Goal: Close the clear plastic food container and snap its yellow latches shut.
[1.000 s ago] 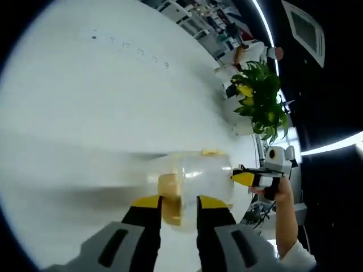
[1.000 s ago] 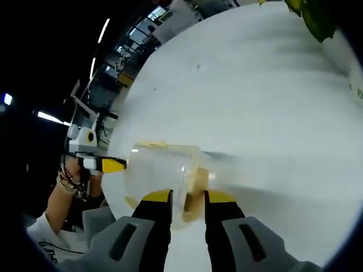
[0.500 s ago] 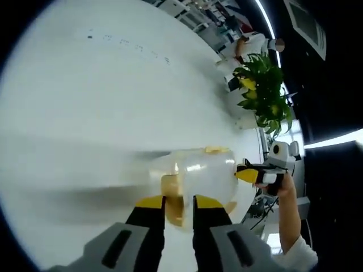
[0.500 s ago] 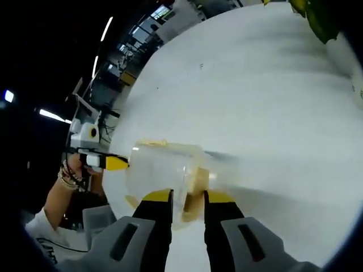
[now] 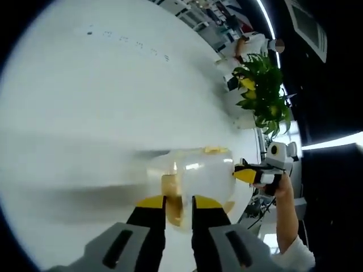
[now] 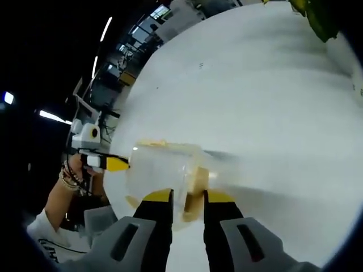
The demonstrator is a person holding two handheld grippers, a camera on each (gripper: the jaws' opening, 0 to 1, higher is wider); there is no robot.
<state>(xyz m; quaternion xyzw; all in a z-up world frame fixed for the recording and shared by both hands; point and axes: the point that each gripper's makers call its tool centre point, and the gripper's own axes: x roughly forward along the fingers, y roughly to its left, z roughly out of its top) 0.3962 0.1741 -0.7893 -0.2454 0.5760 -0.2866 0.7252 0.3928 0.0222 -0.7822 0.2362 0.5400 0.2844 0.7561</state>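
Note:
The clear plastic food container (image 5: 201, 173) lies on the white table (image 5: 85, 102) with its lid on. My left gripper (image 5: 178, 203) has its yellow-tipped jaws drawn close around a yellow latch (image 5: 172, 195) on the near end. Another yellow latch (image 5: 214, 150) shows on the upper edge. The right gripper (image 5: 245, 174) touches the container's far end, held by a hand (image 5: 283, 195). In the right gripper view the container (image 6: 161, 167) sits just ahead, my right gripper (image 6: 188, 197) pinches a pale yellow latch (image 6: 194, 190), and the left gripper (image 6: 115, 164) meets the opposite end.
A potted green plant (image 5: 261, 96) stands at the table's far edge, and its leaves (image 6: 315, 17) hang at the top of the right gripper view. A person in white (image 5: 249, 48) sits beyond it. The table's rim runs close behind the container.
My left gripper's jaws have narrowed around the latch. The right gripper's tip has stayed against the container's far end. The container has barely moved.

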